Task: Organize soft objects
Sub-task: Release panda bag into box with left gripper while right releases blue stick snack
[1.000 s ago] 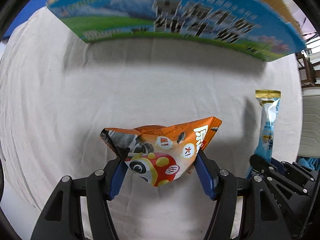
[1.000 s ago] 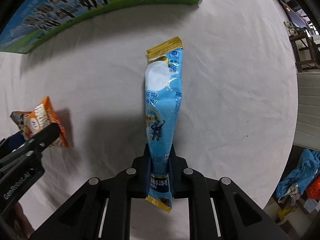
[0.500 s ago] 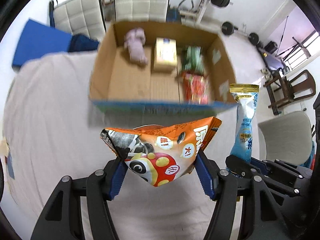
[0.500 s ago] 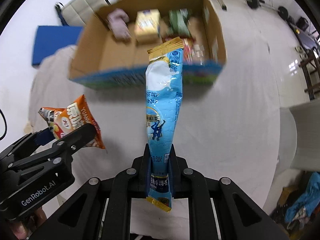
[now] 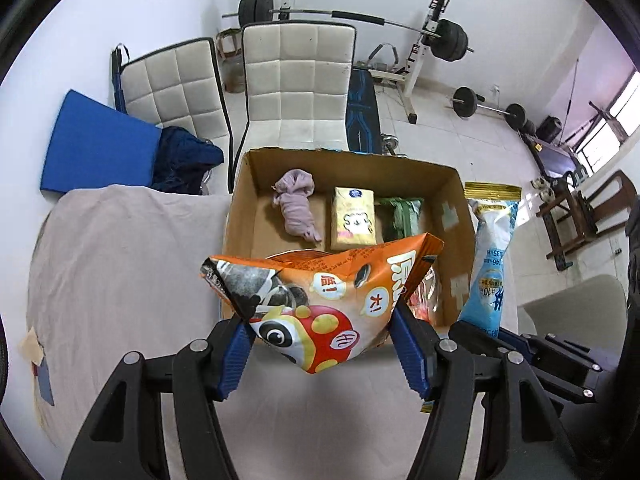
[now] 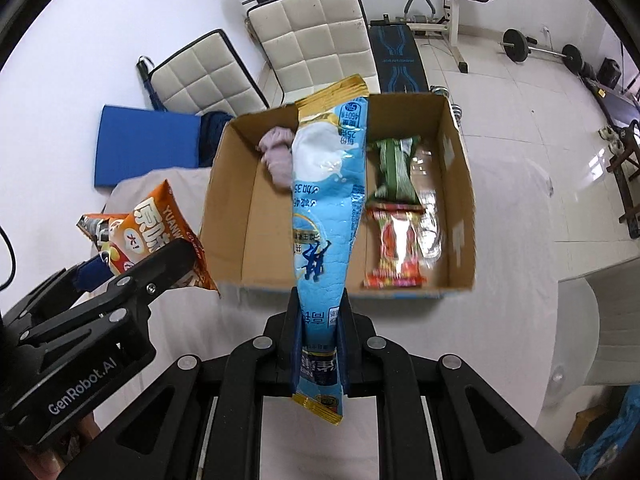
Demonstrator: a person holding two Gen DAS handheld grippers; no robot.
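Note:
My left gripper (image 5: 322,346) is shut on an orange snack bag (image 5: 320,292) and holds it in the air at the near edge of an open cardboard box (image 5: 244,208). My right gripper (image 6: 320,340) is shut on a long blue packet (image 6: 326,208), held upright over the box's near wall (image 6: 340,290). The orange bag also shows in the right wrist view (image 6: 156,236), left of the box. Inside the box lie a purple cloth (image 5: 298,204), a yellow pack (image 5: 354,218), a green packet (image 6: 394,168) and a red packet (image 6: 394,248).
The box stands on a table with a light cloth (image 5: 120,280). Two white padded chairs (image 5: 296,84) stand behind the table. A blue mat (image 5: 96,144) and weight equipment (image 5: 436,36) are on the floor beyond.
Both grippers have risen with their packets. The views went from the table and the box's printed side to looking down into the open box.

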